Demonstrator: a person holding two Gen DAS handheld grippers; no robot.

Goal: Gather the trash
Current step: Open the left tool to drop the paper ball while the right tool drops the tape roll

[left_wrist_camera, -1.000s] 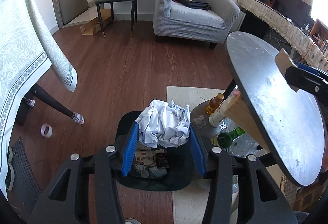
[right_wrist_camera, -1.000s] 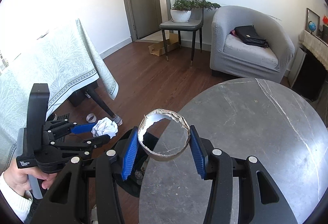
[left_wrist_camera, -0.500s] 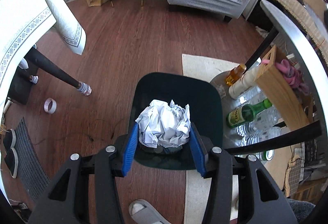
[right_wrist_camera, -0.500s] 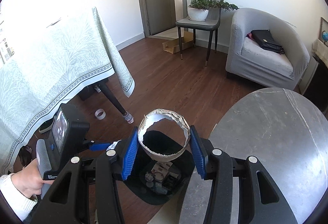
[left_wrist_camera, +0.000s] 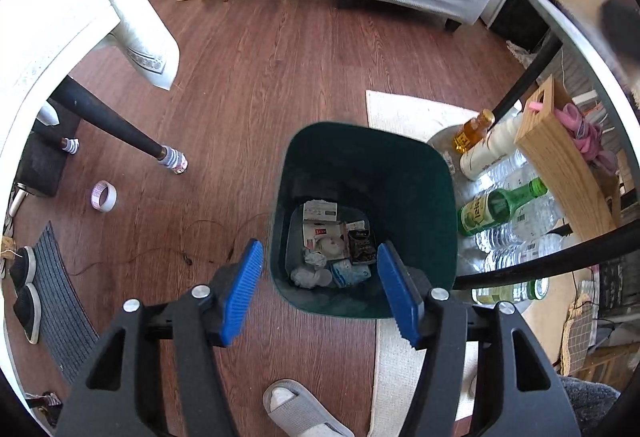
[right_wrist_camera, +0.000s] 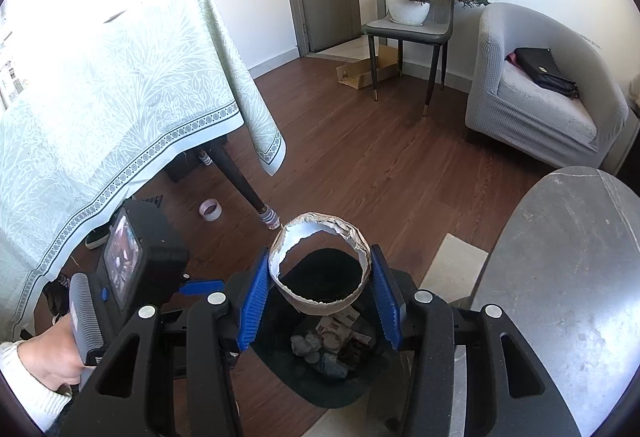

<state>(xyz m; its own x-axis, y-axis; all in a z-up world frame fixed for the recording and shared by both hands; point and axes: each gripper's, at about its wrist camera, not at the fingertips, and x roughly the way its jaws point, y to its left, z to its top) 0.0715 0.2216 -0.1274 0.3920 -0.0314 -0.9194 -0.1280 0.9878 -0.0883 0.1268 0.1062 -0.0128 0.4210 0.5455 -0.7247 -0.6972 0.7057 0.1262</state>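
Note:
A dark green trash bin point(left_wrist_camera: 416, 173) stands on the wood floor with several wrappers and paper scraps at its bottom. My left gripper point(left_wrist_camera: 320, 293) is open and empty just above the bin's near rim. My right gripper point(right_wrist_camera: 318, 293) is shut on a torn cardboard ring point(right_wrist_camera: 320, 307) and holds it above the same bin point(right_wrist_camera: 320, 389). The left gripper's body point(right_wrist_camera: 136, 277) and the hand holding it show at the left of the right wrist view. A crumpled white paper ball point(left_wrist_camera: 308, 275) lies in the bin.
A round grey table point(right_wrist_camera: 568, 277) is at the right, with bottles point(left_wrist_camera: 496, 205) and a wooden box point(left_wrist_camera: 560, 157) beneath it. A tape roll point(left_wrist_camera: 104, 195) lies on the floor near the clothed table's leg point(left_wrist_camera: 120, 133). A slipper point(left_wrist_camera: 296, 409) is near the bottom edge.
My left gripper opened and the crumpled white paper ball left it. My right gripper moved left off the round table to above the bin, still holding the ring.

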